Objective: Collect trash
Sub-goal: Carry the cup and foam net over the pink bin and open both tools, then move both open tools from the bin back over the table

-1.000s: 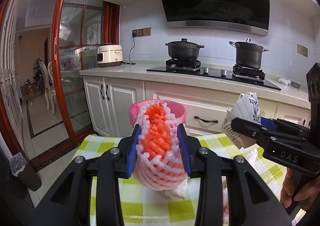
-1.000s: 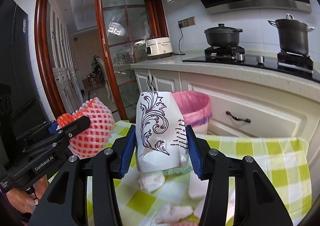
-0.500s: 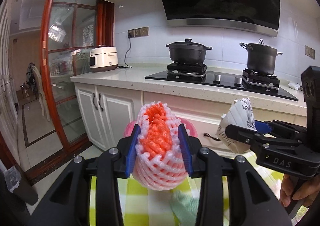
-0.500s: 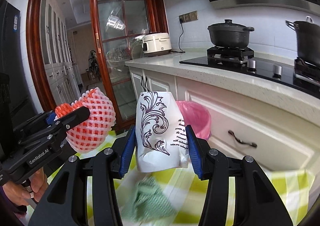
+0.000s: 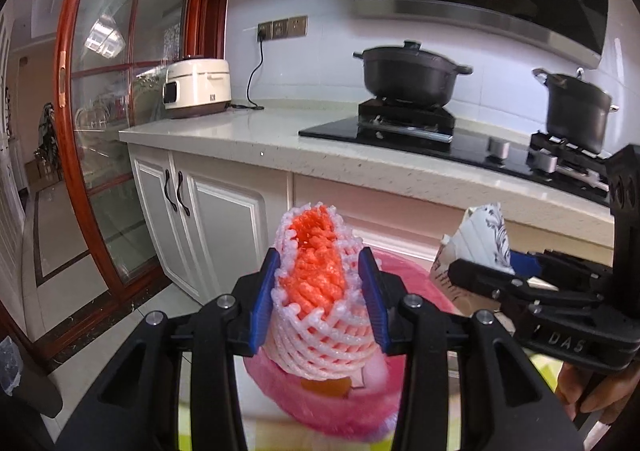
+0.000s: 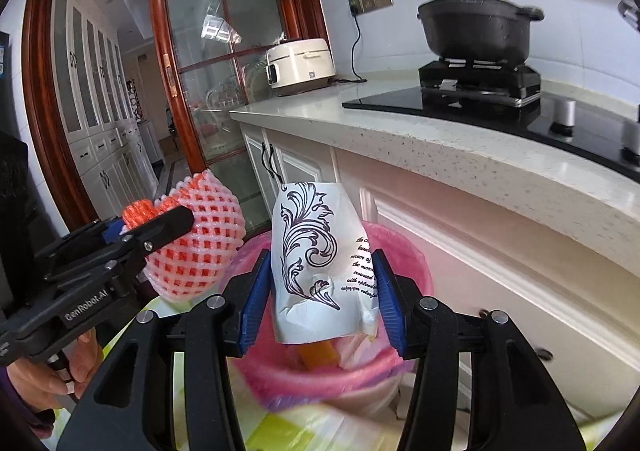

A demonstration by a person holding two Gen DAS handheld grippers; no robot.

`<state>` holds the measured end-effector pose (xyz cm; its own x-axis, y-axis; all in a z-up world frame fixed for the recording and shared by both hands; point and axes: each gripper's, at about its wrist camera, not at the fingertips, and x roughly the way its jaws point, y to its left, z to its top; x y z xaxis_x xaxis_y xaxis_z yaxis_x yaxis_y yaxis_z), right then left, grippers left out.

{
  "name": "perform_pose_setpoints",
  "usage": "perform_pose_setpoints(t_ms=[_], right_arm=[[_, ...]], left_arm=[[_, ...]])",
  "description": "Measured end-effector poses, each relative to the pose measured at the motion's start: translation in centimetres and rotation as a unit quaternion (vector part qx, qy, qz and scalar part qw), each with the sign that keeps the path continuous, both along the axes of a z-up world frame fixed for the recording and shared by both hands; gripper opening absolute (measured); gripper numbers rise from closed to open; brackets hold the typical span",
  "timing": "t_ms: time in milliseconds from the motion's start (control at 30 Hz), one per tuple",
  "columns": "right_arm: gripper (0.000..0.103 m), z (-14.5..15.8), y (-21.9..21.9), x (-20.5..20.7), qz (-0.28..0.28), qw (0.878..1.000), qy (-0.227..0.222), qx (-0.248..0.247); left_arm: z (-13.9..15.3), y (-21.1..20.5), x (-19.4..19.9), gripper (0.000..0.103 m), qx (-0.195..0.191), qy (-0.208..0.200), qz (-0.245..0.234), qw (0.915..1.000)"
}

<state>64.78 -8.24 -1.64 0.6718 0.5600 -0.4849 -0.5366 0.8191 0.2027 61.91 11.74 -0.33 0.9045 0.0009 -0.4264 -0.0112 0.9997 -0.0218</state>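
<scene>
My left gripper [image 5: 320, 299] is shut on an orange and white foam fruit net [image 5: 320, 291] and holds it above the pink-lined trash bin [image 5: 332, 411]. My right gripper [image 6: 322, 295] is shut on a white paper bag with black scroll print [image 6: 316, 263], also held over the bin [image 6: 320, 375]. The right gripper and its bag [image 5: 484, 247] show at the right of the left wrist view. The left gripper with the net [image 6: 196, 247] shows at the left of the right wrist view. Some trash, one piece orange [image 6: 318, 357], lies inside the bin.
A white kitchen counter [image 5: 280, 139] with cabinets runs close behind the bin. On it stand a rice cooker [image 5: 196, 89] and a stove with two black pots [image 5: 412, 69]. A red-framed glass door [image 5: 100, 131] is at the left. A green checked tablecloth edge [image 6: 280, 431] lies below.
Both grippers have moved forward off the checked table toward the counter. The bin was ahead of them and is now directly beneath both held items.
</scene>
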Motion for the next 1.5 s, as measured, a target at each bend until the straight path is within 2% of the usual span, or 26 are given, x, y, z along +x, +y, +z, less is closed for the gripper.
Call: perform_pose_setpoints(t_ms=[67,100,167,300,433,533,600,767,933,1000,1200,1333,1500], right_arm=[[0.050,-0.7,0.2,2.2,0.002,1.000,0.007,0.012],[0.058,-1.0,0.2,2.8,0.001,1.000,0.010,0.013],[0.064,-1.2,0.3,4.7,-0.010,1.000,0.009,0.018],[0.064,-0.4,0.6,5.6,-0.010,1.000,-0.001,0.018],[0.064,2.0,-1.0,2.9,-0.009,0.999,-0.023,0.035],[0.064,3.7,-2.3,-0.2,-0.007,0.999,-0.035,0.032],[0.064,4.9,-3.4,-2.9,-0.007,0.999,-0.043,0.030],[0.064,7.8,-7.1,-11.6,-0.005,0.997,-0.060,0.046],[0.064,8.9,-9.7,-20.4,-0.012,0.996,-0.078,0.038],[0.064,8.7,-10.4,-23.3,-0.017,0.996,-0.080,0.037],[0.064,6.2,-11.5,-30.5,-0.030,0.997,-0.057,0.034],[0.064,3.7,-11.4,-33.4,-0.036,0.998,-0.032,0.034],[0.064,0.2,-10.8,-36.3,-0.037,0.999,-0.001,0.034]], left_arm=[[-1.1,0.4,1.7,0.047,0.006,0.003,0.002,1.0000],[-1.5,0.7,2.3,0.054,0.006,0.004,0.006,1.0000],[-2.1,1.5,3.6,0.061,0.000,0.003,0.019,0.9998],[-2.5,2.7,4.2,0.061,-0.002,-0.001,0.038,0.9993],[-1.9,3.5,2.4,0.061,0.000,-0.006,0.054,0.9985],[-0.7,3.3,-0.8,0.062,0.000,-0.010,0.061,0.9981],[0.2,2.9,-3.3,0.068,-0.001,-0.017,0.065,0.9977],[2.7,1.3,-11.9,0.081,0.001,-0.038,0.061,0.9974],[4.3,-0.9,-21.5,0.088,0.004,-0.059,0.052,0.9969],[4.4,-1.5,-24.3,0.092,0.002,-0.061,0.052,0.9967],[2.9,-3.0,-31.1,0.093,-0.013,-0.039,0.052,0.9978],[1.2,-4.4,-35.0,0.093,-0.011,-0.025,0.052,0.9983],[-1.1,-4.8,-38.2,0.093,-0.028,-0.013,0.056,0.9980]])
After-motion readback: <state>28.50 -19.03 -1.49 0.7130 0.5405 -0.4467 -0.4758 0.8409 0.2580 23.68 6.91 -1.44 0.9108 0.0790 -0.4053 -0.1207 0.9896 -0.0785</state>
